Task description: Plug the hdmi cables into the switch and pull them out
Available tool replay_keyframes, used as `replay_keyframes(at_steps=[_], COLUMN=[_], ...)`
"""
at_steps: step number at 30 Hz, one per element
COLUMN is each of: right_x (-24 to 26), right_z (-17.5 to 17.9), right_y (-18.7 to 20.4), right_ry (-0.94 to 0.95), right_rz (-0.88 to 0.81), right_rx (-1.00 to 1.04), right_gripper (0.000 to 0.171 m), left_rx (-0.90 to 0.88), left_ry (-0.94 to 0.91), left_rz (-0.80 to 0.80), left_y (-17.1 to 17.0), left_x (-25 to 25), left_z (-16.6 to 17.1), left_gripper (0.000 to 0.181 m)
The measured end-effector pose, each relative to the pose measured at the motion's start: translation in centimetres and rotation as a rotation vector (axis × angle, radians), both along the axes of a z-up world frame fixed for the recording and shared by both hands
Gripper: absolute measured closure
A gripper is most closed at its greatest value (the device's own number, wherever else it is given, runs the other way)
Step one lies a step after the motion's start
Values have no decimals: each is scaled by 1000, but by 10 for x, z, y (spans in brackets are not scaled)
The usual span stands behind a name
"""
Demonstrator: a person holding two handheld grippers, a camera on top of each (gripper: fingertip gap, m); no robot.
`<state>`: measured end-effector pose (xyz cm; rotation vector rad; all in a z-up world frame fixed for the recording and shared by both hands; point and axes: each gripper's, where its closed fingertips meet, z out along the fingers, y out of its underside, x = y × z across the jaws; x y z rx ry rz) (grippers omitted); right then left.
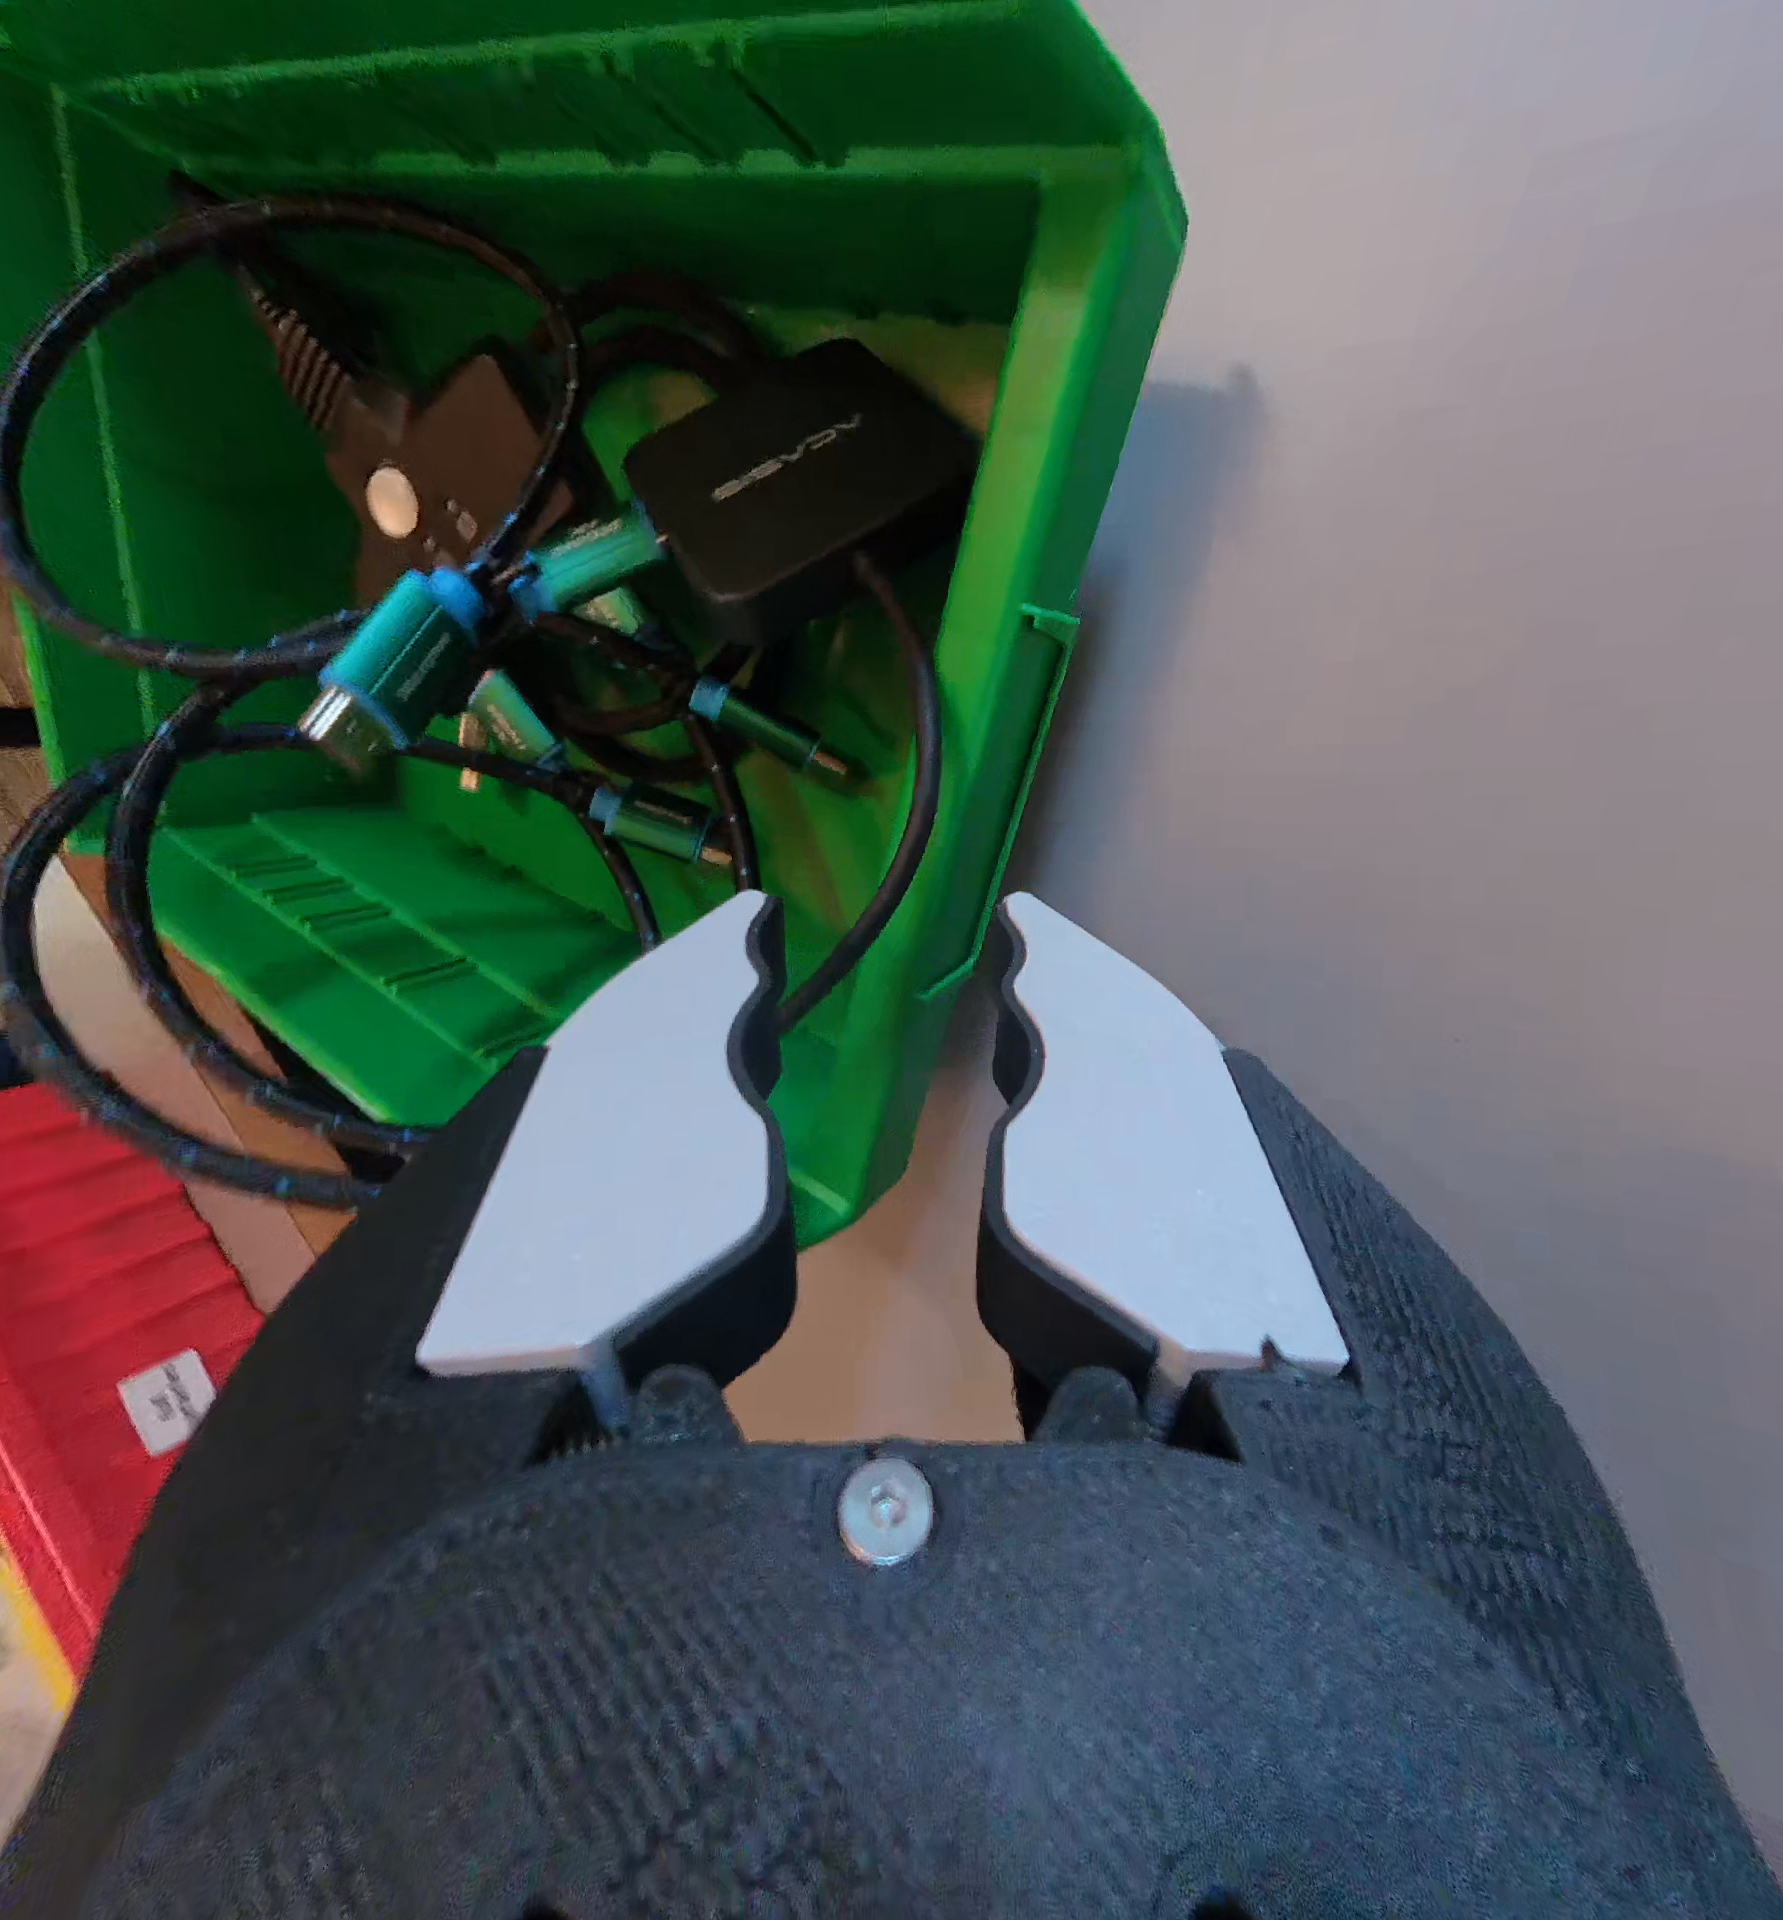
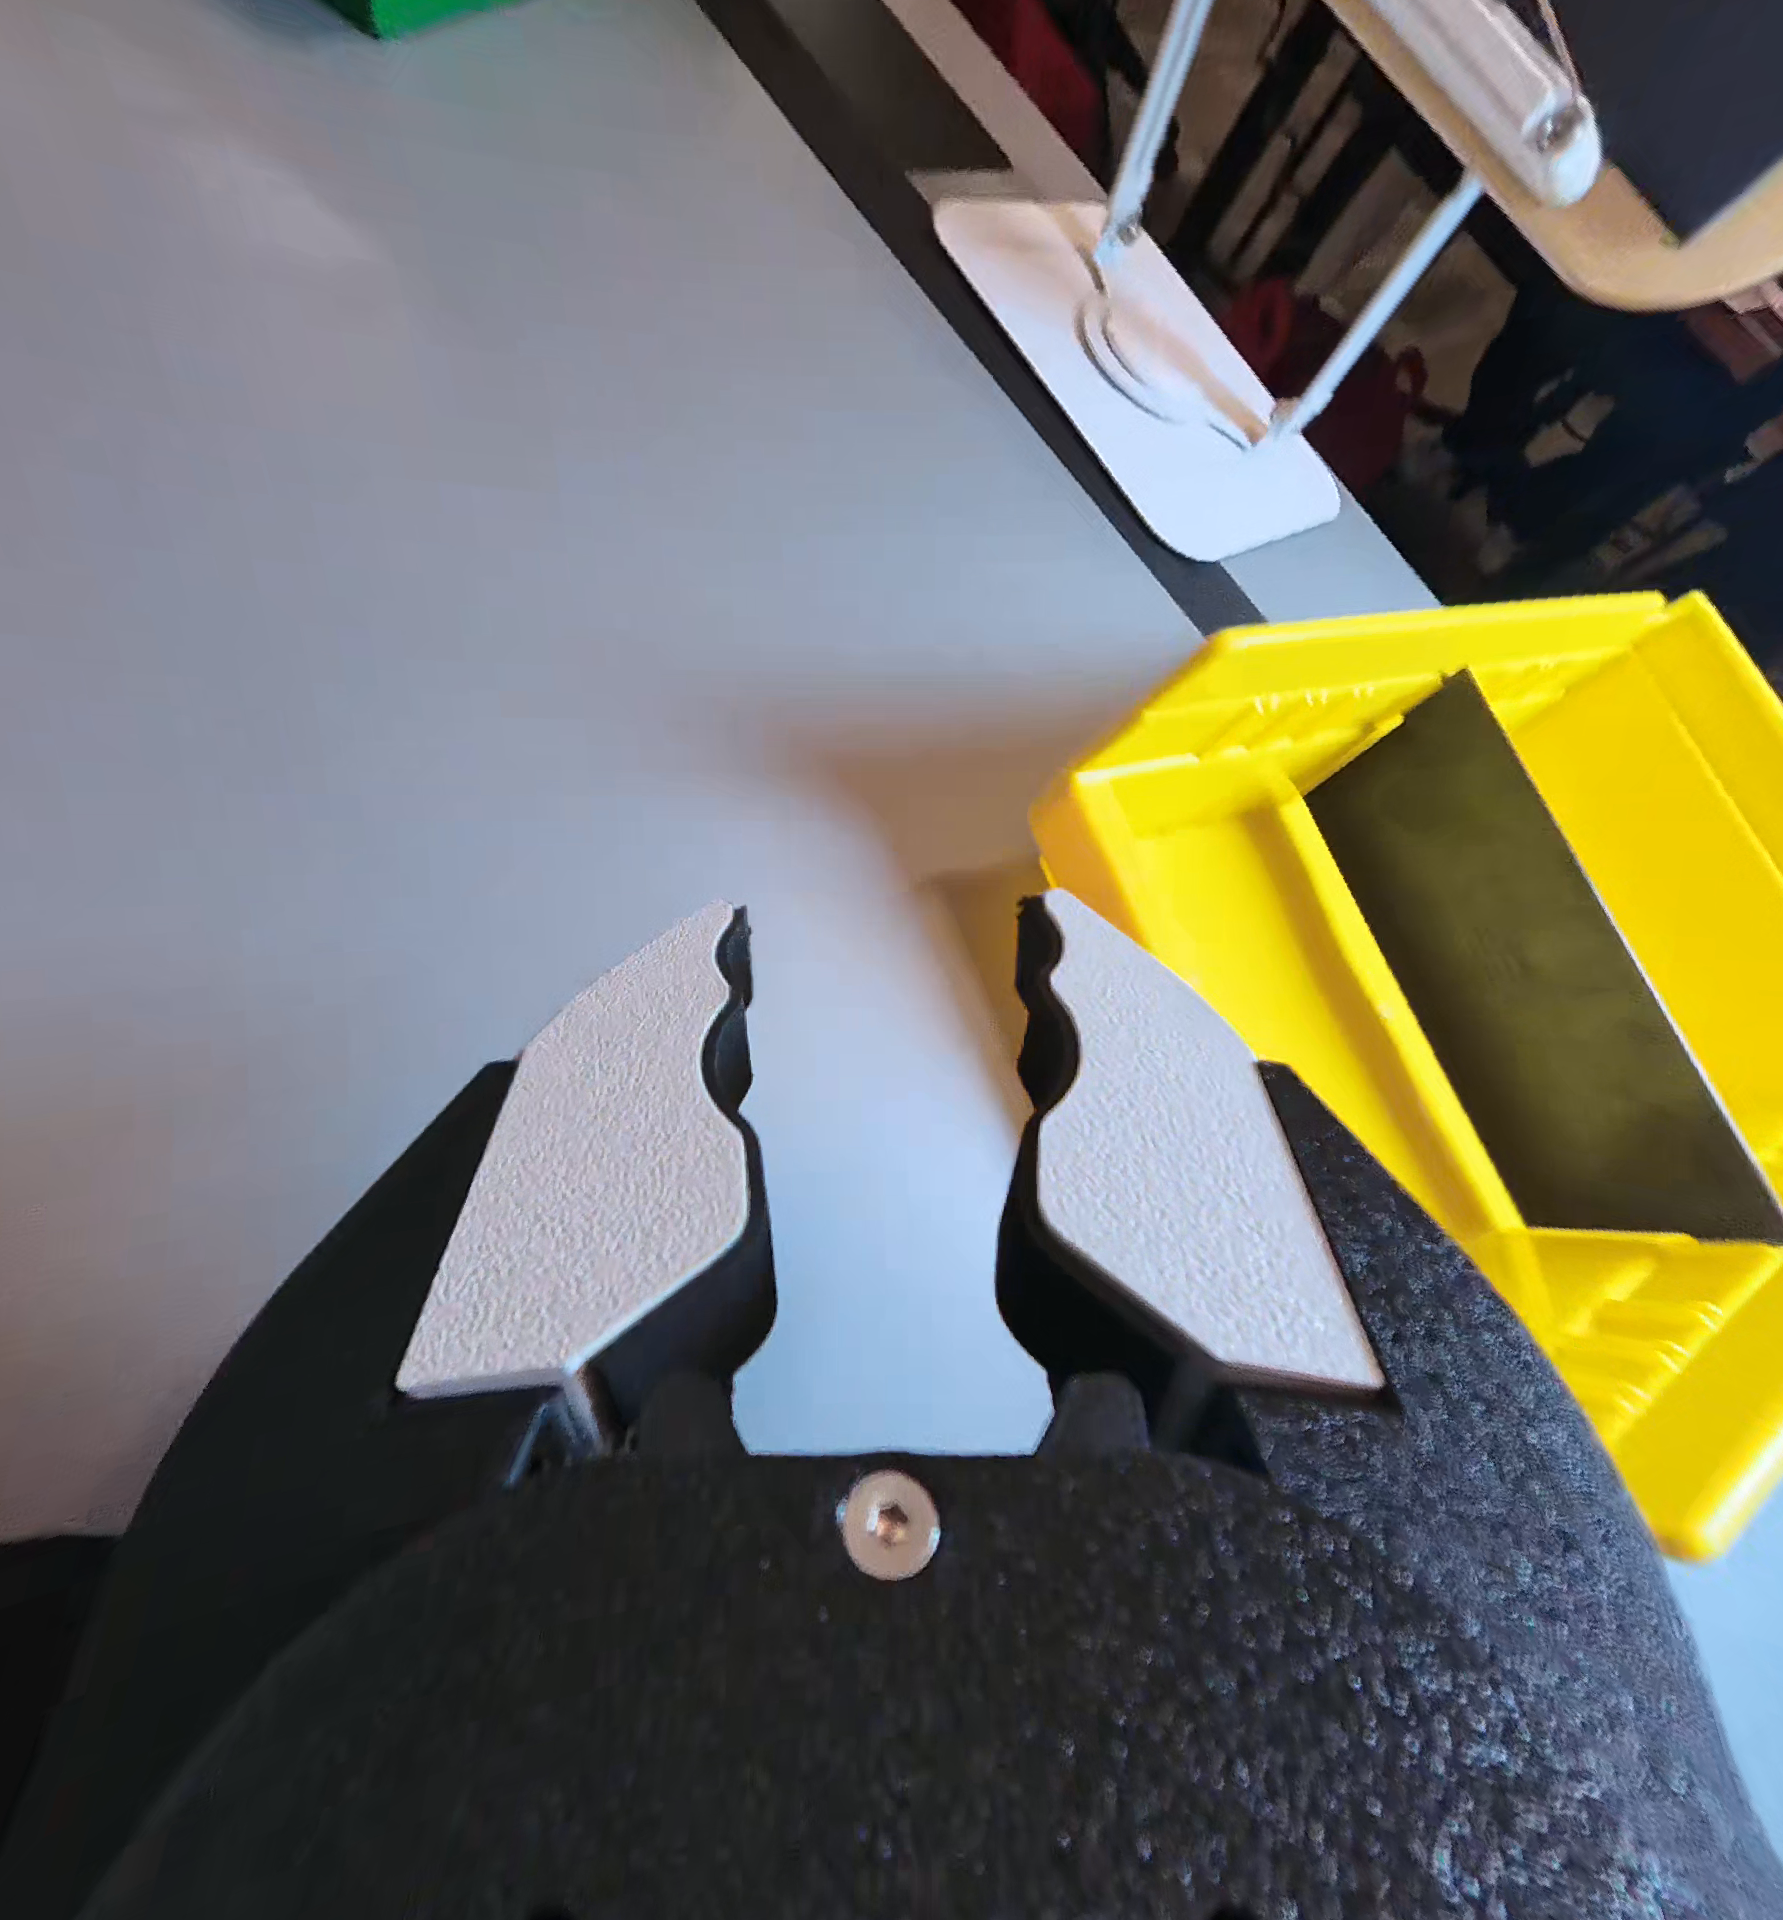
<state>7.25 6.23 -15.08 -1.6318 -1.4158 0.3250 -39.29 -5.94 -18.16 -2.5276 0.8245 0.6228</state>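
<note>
While apparently tangled, the hdmi cables [image 1: 399, 665] lie plug-tips toward the camera.

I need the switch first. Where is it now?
In the left wrist view, the black switch lies inside the green bin, toward its right wall, among the tangled cables, ahead of the left gripper.

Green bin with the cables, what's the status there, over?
Left gripper and right gripper open, empty. HDMI cables and switch tangled in green bin. Loops overhang rim.
</note>
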Motion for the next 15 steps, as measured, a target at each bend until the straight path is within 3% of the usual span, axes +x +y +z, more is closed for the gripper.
replay_keyframes(at_steps=[2,6,8,15], right_x=[-12,-20,-20,-34], right_z=[-1,-12,-14,1], right_y=[-10,-16,-16,-27], right_ry=[31,-2,3,89], right_rz=[29,56,59,103], right_rx=[-6,-14,-23,-3], right_gripper=[123,124,125,127], left_rx=[-62,-241,-182,100], left_ry=[87,179,228,39], left_rz=[-35,-164,-181,-200], left_y=[6,4,11,23], left_x=[-7,-4,-2,26], left_z=[-12,-17,7,107], left_gripper=[146,175,176,176])
